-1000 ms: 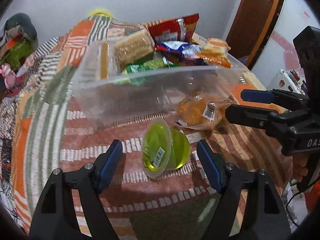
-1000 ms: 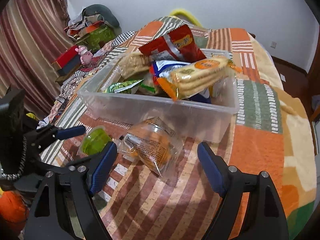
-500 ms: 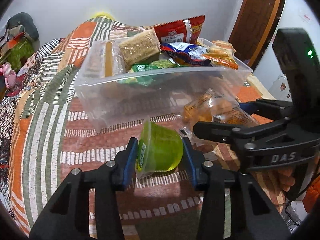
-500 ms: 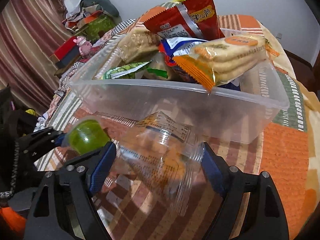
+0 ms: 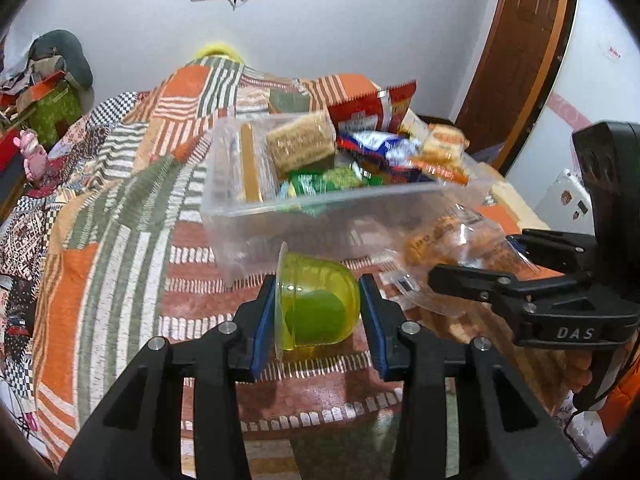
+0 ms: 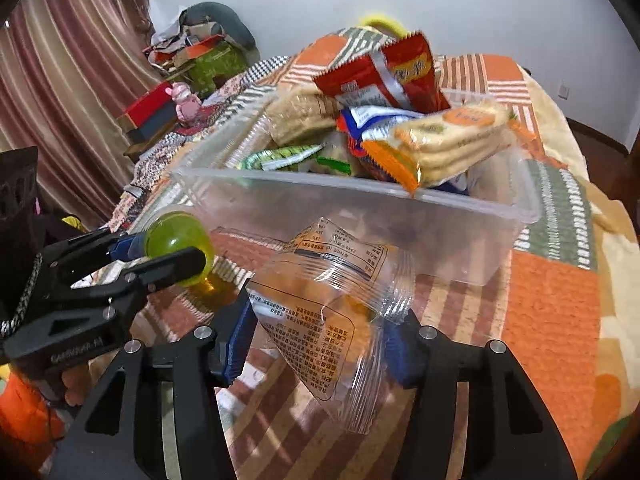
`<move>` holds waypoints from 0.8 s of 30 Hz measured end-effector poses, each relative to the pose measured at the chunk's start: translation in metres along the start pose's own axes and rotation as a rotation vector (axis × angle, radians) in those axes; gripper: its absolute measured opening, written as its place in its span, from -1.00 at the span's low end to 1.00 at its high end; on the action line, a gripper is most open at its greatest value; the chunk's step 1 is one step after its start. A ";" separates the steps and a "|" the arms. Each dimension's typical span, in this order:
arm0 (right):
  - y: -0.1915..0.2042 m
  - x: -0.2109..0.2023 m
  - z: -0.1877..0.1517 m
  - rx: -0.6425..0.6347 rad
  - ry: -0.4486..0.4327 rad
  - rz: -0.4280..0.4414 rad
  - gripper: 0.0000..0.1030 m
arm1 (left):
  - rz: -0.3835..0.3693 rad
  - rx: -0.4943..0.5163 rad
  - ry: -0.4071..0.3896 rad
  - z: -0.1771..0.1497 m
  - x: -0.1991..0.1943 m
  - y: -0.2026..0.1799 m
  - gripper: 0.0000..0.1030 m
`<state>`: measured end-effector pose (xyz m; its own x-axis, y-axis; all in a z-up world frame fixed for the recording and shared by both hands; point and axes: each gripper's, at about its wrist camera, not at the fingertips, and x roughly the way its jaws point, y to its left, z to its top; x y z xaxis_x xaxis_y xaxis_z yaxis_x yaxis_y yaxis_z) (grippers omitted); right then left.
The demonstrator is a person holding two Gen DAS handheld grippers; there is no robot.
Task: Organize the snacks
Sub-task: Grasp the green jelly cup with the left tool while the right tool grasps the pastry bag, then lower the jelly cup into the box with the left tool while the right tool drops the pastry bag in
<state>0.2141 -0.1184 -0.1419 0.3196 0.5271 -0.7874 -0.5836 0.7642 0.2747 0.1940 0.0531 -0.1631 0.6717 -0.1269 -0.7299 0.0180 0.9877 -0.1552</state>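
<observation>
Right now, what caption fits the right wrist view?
Right gripper clamps a clear snack packet before the full plastic bin.

Each wrist view looks forward and slightly down along its own fingers, close above the patchwork bedspread, toward the clear plastic bin of snacks. The left view sits left of the right one. Both share the bin, the bedspread and, apparently, the same far wall.
</observation>
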 end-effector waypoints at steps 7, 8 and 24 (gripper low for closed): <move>0.002 -0.025 0.012 -0.011 -0.081 0.003 0.00 | 0.000 0.002 -0.077 0.018 -0.027 -0.004 -0.23; 0.003 -0.028 0.014 -0.012 -0.094 0.002 0.00 | -0.001 0.001 -0.091 0.022 -0.031 -0.005 -0.23; -0.005 -0.019 0.059 0.023 -0.189 -0.041 0.00 | 0.015 -0.018 -0.164 0.075 -0.016 0.004 -0.23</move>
<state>0.2555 -0.1105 -0.0958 0.4784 0.5540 -0.6813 -0.5507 0.7936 0.2586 0.2391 0.0655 -0.1018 0.7835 -0.0946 -0.6142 -0.0046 0.9874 -0.1581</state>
